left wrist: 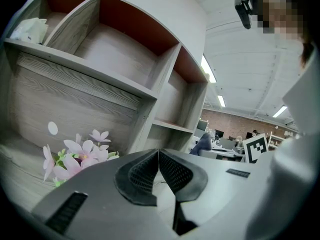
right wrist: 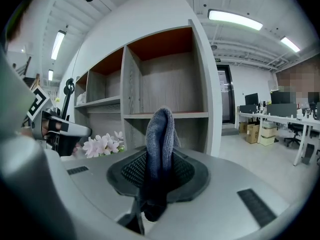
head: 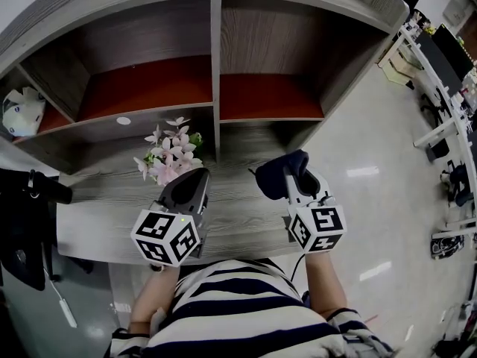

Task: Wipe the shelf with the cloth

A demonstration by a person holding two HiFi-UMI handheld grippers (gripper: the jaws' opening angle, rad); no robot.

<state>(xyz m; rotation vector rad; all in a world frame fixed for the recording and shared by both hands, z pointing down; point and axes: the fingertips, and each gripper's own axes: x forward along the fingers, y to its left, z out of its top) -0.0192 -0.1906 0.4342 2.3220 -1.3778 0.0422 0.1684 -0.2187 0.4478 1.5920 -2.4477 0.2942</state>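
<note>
Matt grey wood-grain shelf (head: 104, 200), soft fuzzy cloth (right wrist: 160, 134), glossy floor (head: 365, 200)

Head view looks steeply down on the grey wood-grain shelf unit (head: 216, 51); both gripper views face it from low and near, sharing the pink artificial flowers (left wrist: 75, 156).

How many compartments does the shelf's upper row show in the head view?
3: the left compartment with a white bundle, the middle compartment, the right compartment. More may lie past the left edge.
</note>
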